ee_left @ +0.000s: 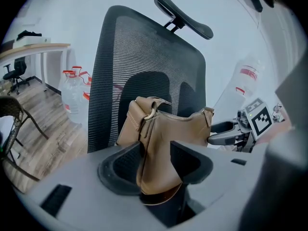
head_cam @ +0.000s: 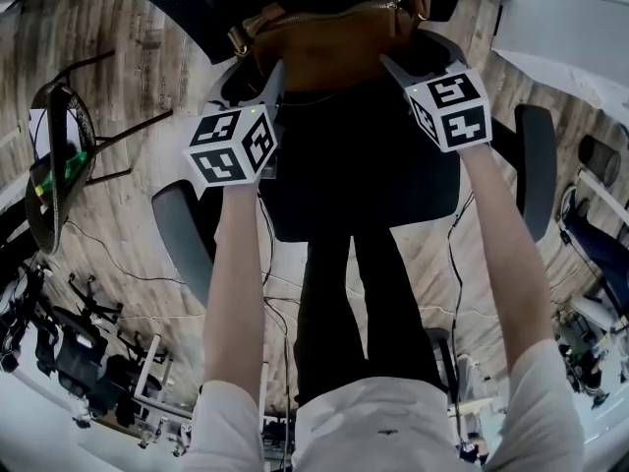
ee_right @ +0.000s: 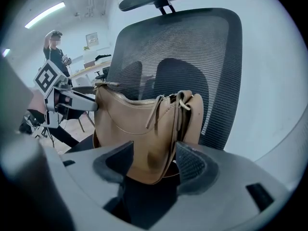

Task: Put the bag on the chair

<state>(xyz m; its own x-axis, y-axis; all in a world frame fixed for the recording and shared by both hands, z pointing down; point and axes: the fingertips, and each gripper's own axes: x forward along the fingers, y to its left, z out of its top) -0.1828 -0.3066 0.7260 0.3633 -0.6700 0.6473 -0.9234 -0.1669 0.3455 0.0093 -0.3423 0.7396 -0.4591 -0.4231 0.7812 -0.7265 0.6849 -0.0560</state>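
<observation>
The bag (ee_left: pixel 163 138) stands upright at the rear edge of the chair (head_cam: pixel 354 180) seat, leaning on the mesh backrest (ee_left: pixel 144 47), so the placing looks done. The left hand-held gripper (ee_left: pixel 156 160) and right hand-held gripper (ee_right: pixel 153 162) straddle its ends with jaws apart, not clamping. What remains, I judge, is backing out over the seat's front edge, where there is open room between the armrests (head_cam: pixel 182 226).

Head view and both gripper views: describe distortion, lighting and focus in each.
Head view: heavy fisheye bends the wooden floor, and the tan leather bag sits dim at the top edge. Left gripper view: dark round vignette, black mesh chair back crisp. Right gripper view: ceiling strip light glares; bag sharp.
</observation>
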